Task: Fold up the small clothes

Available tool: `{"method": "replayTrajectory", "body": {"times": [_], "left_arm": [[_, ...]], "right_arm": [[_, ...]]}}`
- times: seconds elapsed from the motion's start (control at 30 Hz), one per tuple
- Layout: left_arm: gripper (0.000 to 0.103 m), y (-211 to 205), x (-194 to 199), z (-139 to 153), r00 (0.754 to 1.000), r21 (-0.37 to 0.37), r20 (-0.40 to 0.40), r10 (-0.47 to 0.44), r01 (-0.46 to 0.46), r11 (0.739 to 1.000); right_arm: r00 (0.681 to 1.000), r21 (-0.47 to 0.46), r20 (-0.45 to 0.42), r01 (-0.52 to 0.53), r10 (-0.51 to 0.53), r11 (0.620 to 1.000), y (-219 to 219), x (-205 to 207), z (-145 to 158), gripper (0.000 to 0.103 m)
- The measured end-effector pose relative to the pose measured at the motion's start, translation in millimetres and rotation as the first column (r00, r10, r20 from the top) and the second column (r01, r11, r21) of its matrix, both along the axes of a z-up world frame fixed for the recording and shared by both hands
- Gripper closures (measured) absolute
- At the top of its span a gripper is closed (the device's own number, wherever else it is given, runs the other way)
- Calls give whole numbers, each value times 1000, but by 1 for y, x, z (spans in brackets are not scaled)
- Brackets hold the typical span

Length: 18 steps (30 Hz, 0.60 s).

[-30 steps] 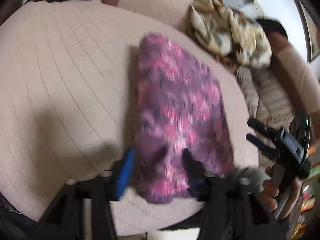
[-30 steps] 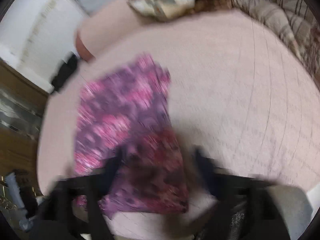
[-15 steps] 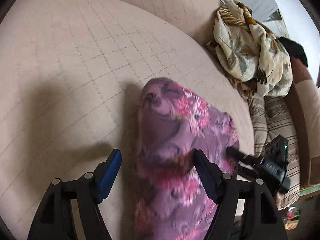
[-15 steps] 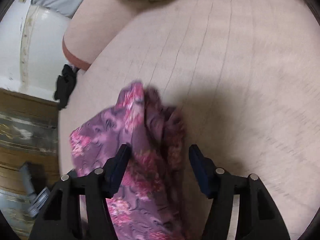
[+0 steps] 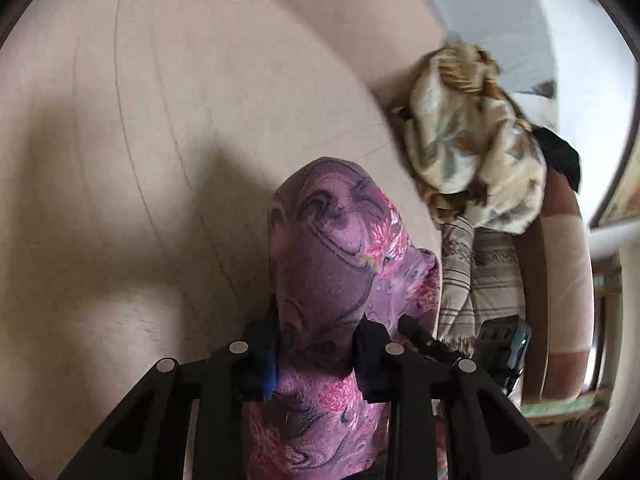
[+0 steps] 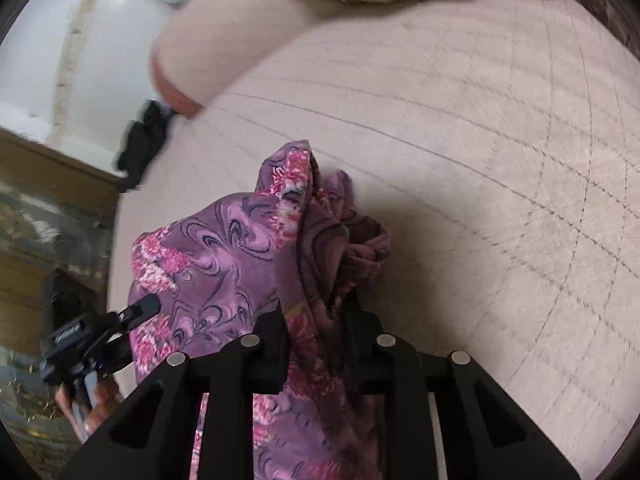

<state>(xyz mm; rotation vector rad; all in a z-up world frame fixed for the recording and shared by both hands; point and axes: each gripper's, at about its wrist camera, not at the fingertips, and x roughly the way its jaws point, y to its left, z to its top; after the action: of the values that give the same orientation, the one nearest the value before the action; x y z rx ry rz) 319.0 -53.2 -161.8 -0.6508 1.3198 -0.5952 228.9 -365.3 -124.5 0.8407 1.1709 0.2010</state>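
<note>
1. The left gripper (image 5: 316, 344) is clenched on the purple floral fabric garment (image 5: 340, 280).
2. The right gripper (image 6: 316, 328) grasps the same garment (image 6: 256, 264), bunched between its fingers.
3. The garment hangs over the beige quilted sofa seat (image 6: 480, 160).
4. A cream patterned cloth heap (image 5: 472, 136) lies far right.

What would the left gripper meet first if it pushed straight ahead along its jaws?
The purple floral garment that the left gripper already clamps; beyond it, probably the beige cushion, though depth is unclear.
</note>
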Motion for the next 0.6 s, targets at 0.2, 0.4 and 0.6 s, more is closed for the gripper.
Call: {"method": "replayTrajectory", "body": {"times": [0.2,0.4,0.6], "left_arm": [[73,33,41,64,987,53,157,25,-34,998],[68,53,114,35,987,83,142,80,-92,992],[44,81,102,-22,987,214,78,140,-154,965]], "right_arm": [[998,89,58,-3,-2,996,29,56,33,82],[996,6,83,-40,40,999,65,145,19,81],[995,-28,-38,-89,88,996,87,155,-42,70]]}}
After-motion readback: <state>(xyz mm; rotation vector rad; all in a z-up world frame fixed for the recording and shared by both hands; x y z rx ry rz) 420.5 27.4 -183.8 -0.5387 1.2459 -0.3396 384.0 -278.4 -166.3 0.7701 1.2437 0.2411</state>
